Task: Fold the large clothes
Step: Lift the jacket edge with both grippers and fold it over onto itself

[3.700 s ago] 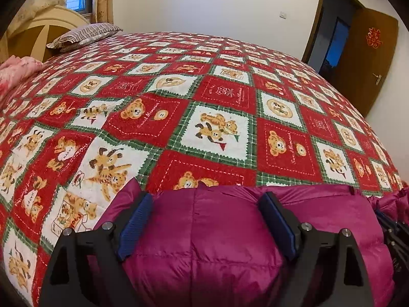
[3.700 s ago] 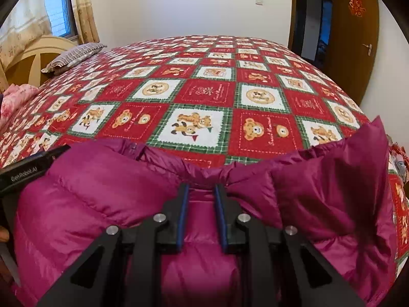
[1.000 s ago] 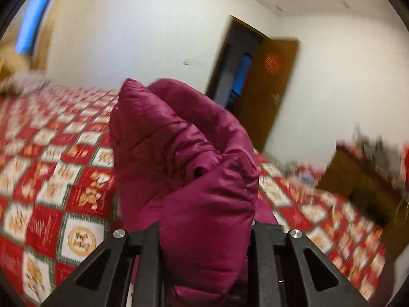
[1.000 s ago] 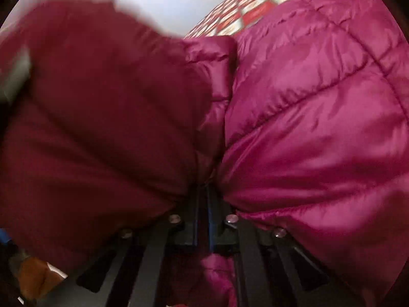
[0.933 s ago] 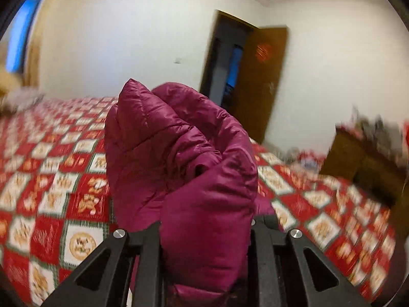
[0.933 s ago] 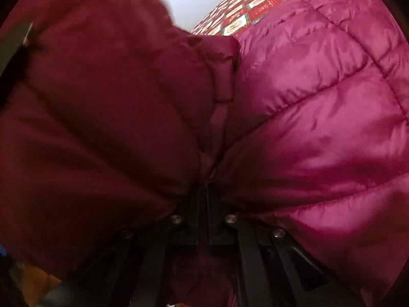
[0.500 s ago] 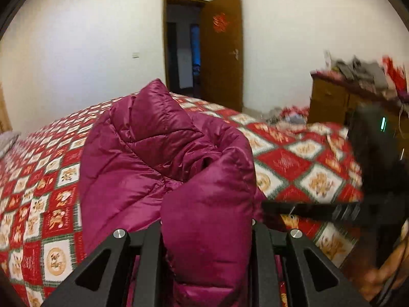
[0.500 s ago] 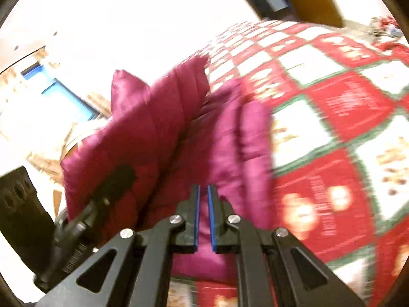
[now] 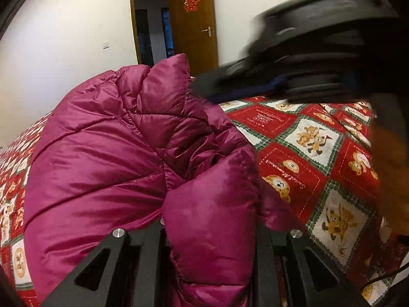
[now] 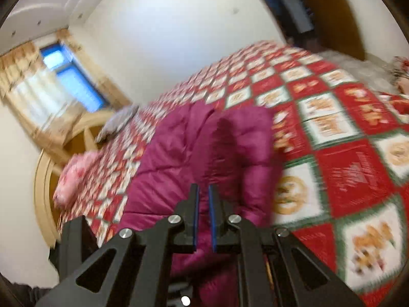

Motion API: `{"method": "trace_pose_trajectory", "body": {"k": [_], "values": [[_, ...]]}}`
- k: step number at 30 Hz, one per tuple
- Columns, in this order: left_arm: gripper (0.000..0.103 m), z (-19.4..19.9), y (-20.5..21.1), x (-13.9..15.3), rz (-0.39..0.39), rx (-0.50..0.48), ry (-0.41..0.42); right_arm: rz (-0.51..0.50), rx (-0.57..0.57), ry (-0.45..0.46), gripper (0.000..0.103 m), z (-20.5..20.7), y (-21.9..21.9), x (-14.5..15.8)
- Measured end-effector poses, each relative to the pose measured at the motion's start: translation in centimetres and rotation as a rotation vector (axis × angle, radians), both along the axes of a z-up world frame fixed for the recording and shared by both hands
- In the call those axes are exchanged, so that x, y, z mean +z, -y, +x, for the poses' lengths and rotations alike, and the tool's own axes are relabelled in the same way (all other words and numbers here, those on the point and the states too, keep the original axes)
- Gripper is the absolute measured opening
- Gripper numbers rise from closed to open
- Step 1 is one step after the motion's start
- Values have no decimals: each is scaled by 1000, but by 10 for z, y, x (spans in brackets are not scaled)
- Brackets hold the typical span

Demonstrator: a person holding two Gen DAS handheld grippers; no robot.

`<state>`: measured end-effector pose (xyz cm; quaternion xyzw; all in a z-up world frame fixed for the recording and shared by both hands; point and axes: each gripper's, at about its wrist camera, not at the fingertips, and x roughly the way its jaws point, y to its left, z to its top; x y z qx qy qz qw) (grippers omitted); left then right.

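Magenta puffer jacket (image 9: 107,153) is seen bunched on the bed quilt (image 9: 306,153), near the bed's edge, partly lifted rather than laid flat. In the left wrist view a thick fold of it is clamped between the jaws of the left claw (image 9: 209,230), which is gripping the padded fabric; the rest of the jacket is heaped up and to the left of that claw, away toward the door (image 9: 194,20) wall. In the right wrist view the right claw (image 10: 203,220) is held narrow, with a slim gap between the blue pads, and nothing is seen pinched there; the jacket is lying just ahead of and below its tips. The right claw is also seen blurred at upper right in the left wrist view, above the quilt and beside the jacket's raised peak. Left claw is judged nearer, since fabric is already held by it. The jacket's long axis appears to run away from the right claw toward the headboard (image 10: 51,179) and pillow (image 10: 117,122), though crumpling makes this uncertain. Which end is collar cannot be told.
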<state>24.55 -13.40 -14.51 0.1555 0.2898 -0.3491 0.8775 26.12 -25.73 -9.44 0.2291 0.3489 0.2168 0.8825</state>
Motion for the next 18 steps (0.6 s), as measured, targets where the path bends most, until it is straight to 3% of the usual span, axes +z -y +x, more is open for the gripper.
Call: {"method": "trace_pose_trajectory", "body": {"k": [4,6,10,13,15,18], "values": [[23,0,-8,5,-3,-18,-11,-103,26,-150,0,31,-16,-42],[26,-5,-12,10,17,-25,-12,-16,33,-178,0,36,-9,-53],[31,-26,-27,25,46,-47,34,-8,33,-166,0,33,-6,-60],[52,-54,-45,38,57,-75,150,20,27,-177,0,35,-2,-66],[60,-68,-67,48,29,-97,185,34,28,-180,0,34,1,-69],[60,-54,-104,73,-116,-98,80,39,31,-171,0,30,1,-68]]}}
